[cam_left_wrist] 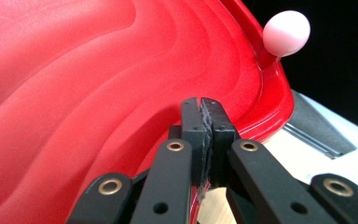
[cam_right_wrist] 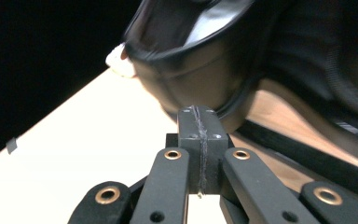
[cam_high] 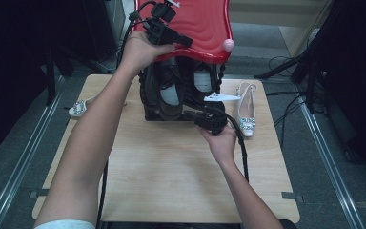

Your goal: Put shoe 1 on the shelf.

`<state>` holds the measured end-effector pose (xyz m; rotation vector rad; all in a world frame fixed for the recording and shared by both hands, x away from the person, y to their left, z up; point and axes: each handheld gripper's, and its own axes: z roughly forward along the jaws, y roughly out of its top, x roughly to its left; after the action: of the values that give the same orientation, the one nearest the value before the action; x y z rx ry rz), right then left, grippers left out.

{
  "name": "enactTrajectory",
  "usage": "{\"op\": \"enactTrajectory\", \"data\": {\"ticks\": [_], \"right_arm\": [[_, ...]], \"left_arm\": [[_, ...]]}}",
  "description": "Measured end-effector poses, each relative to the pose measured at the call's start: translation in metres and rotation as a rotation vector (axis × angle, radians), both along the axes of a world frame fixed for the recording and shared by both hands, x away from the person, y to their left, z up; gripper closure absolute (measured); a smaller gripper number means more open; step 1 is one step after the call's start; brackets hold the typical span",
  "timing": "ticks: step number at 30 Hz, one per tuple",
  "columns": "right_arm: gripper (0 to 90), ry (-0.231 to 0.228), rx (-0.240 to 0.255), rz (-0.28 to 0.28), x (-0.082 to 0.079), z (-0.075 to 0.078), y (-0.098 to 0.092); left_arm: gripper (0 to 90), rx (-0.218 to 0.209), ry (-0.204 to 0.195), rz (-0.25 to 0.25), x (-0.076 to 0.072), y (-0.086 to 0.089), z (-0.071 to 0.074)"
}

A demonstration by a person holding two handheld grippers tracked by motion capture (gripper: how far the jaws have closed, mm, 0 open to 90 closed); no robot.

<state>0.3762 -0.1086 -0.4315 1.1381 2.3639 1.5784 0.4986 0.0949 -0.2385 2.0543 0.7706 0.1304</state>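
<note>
left gripper (cam_left_wrist: 200, 105) jaws clamp the red lid (cam_left_wrist: 98, 93) edge, a pink knob (cam_left_wrist: 286, 32) beyond them. right gripper (cam_right_wrist: 198, 112) jaws are together, just before a black shoe (cam_right_wrist: 191, 84) on the wooden table (cam_high: 171, 171).

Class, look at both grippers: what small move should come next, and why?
Probably the right gripper eases in and opens at the black shoe under the raised red wavy plastic lid. Its fingers are shut empty at the toe, while the left gripper pinches the lid's edge.
</note>
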Motion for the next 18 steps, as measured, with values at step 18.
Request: {"op": "enactTrajectory", "data": {"ticks": [18], "right_arm": [[90.0, -0.006, 0.011, 0.046, 0.002, -0.005, 0.021]], "left_arm": [[88.3, 0.004, -0.004, -0.005, 0.001, 0.000, 0.000]]}}
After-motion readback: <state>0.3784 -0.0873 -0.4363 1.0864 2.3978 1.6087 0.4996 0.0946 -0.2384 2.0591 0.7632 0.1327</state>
